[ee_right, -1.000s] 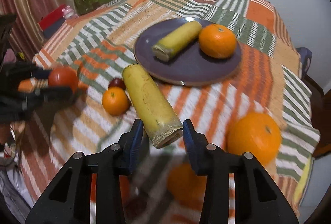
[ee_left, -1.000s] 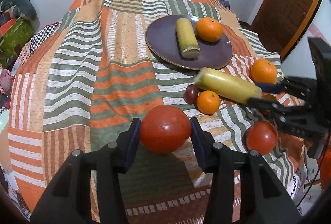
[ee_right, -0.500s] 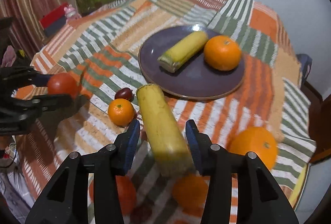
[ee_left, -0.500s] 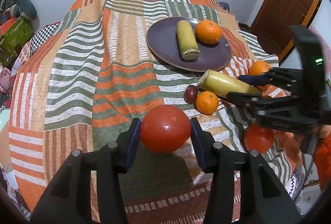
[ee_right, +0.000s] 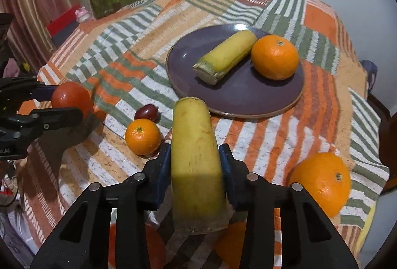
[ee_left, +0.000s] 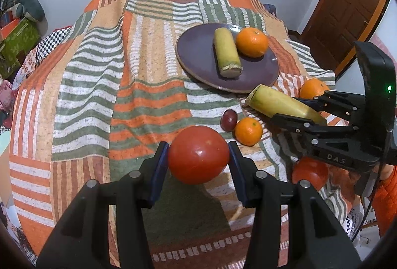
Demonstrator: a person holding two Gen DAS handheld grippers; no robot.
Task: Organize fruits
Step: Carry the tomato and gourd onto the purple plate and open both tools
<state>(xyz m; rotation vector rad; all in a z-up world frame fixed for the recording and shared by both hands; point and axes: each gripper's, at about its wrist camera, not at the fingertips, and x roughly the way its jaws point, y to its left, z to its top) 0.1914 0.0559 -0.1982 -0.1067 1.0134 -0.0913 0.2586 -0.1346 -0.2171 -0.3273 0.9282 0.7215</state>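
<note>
I count two bananas, four oranges, two tomatoes: my left claw (ee_left: 198,164) clamps a tomato (ee_left: 198,154), my right (ee_right: 196,167) has just closed on a banana (ee_right: 196,157) near the plate (ee_right: 238,100); the table's far half (ee_left: 99,58) lies bare.

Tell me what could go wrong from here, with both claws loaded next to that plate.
The right claw grips the long yellow fruit near its rear end, so the front could sag or slip. The plate already holds a yellow piece and an orange; a careless set-down might roll the orange. The left claw may bruise its tomato.
</note>
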